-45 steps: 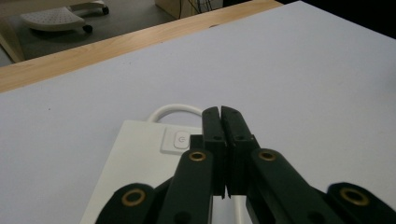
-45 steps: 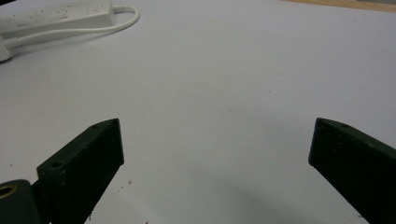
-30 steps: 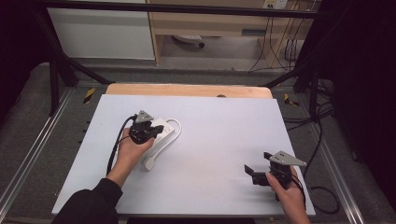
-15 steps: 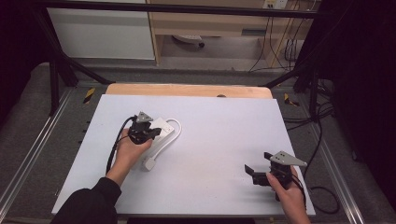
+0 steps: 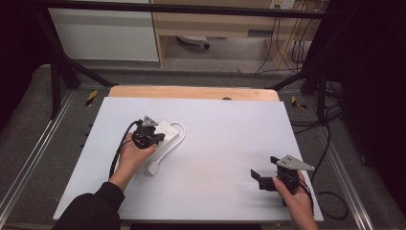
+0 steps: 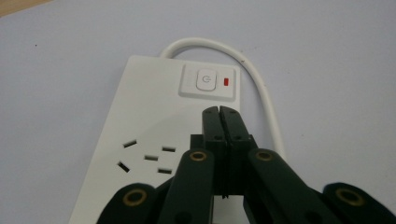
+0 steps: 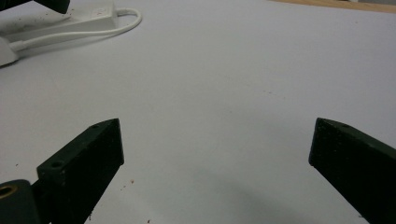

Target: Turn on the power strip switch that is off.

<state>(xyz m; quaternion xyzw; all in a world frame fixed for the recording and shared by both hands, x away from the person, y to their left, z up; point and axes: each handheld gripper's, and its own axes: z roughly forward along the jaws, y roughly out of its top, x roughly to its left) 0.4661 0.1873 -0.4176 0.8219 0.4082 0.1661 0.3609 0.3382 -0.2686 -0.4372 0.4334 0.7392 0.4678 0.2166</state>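
A white power strip [image 5: 165,133] lies on the white table [image 5: 220,143], at its left part, with its white cable [image 5: 168,143] bent in a loop beside it and going back to a plug [image 5: 153,168] nearer to the person. The left gripper [image 5: 152,138] is over the strip, and its jaws are pressed together with nothing between them; in the left gripper view their tips are just before the power button [image 6: 205,80] (a small red light [image 6: 226,82] is next to it). The right gripper [image 5: 261,179] is well apart, low over the bare table near its right front corner, with jaws wide apart and holding nothing.
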